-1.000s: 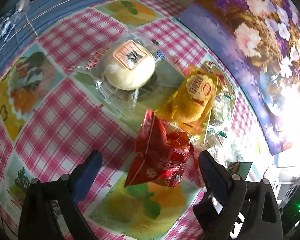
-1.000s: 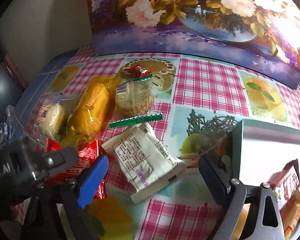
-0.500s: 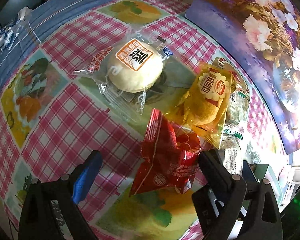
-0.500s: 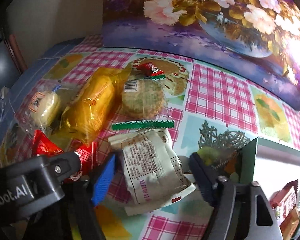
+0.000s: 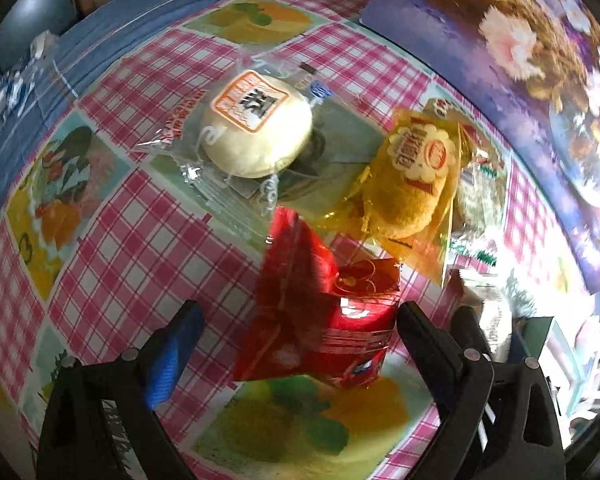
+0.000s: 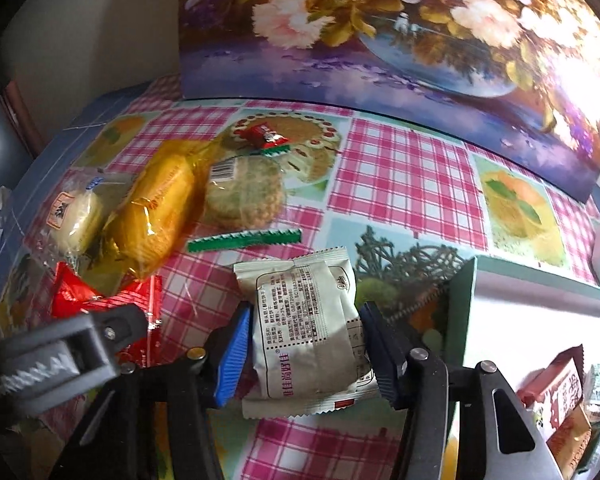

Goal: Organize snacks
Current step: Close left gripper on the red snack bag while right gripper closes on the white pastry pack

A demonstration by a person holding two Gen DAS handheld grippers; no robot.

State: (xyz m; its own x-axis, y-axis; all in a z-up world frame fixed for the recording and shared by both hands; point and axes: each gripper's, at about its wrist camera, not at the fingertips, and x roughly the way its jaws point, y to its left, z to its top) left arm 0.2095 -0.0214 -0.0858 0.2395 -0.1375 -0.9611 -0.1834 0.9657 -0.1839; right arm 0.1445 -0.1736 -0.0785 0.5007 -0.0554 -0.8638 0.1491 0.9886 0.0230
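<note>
Left wrist view: my left gripper hangs with jaws apart over the checked bench, the red packet low in the centre of the frame between them, its right edge near or against the right jaw, clear of the blue pad. It looks light, crinkly and slippery; I would pinch its puffed middle.

Right wrist view: my right gripper has just been closing, jaws now flanking the pale snack pouch at lower centre, pads at its sides, apparently touching. Soft and crushable, I judge; the open box waits at right.
</note>
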